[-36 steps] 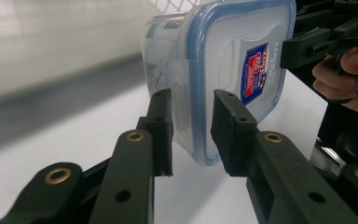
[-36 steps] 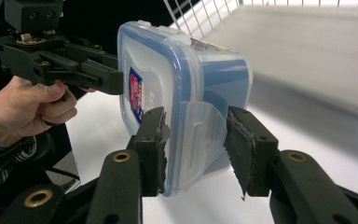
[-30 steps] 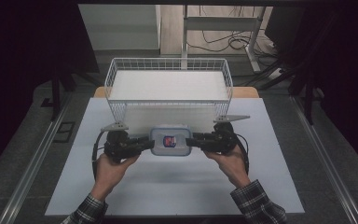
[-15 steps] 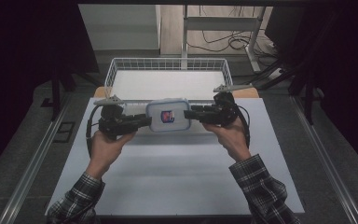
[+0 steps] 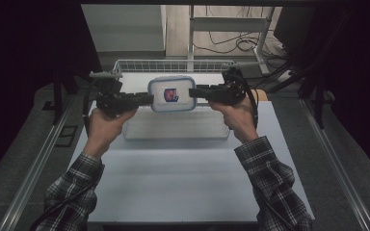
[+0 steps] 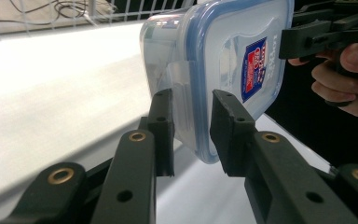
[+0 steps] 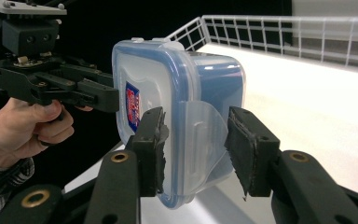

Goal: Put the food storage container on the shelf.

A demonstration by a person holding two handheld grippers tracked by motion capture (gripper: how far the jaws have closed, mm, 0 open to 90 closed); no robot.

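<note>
Both grippers carry the lidded plastic food container in the air over the white wire basket; the left gripper pinches one end across lid and base, the right gripper pinches the clip flap opposite; best to keep both hands level and matched so neither grip slips; its lid faces up, its long axis running hand to hand.

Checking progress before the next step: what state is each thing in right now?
Container: lid on, side flaps down, held in the air over the basket.
Wire basket: on the table, holding nothing I can see.
Left gripper: shut on the container.
Right gripper: shut on the container.
</note>
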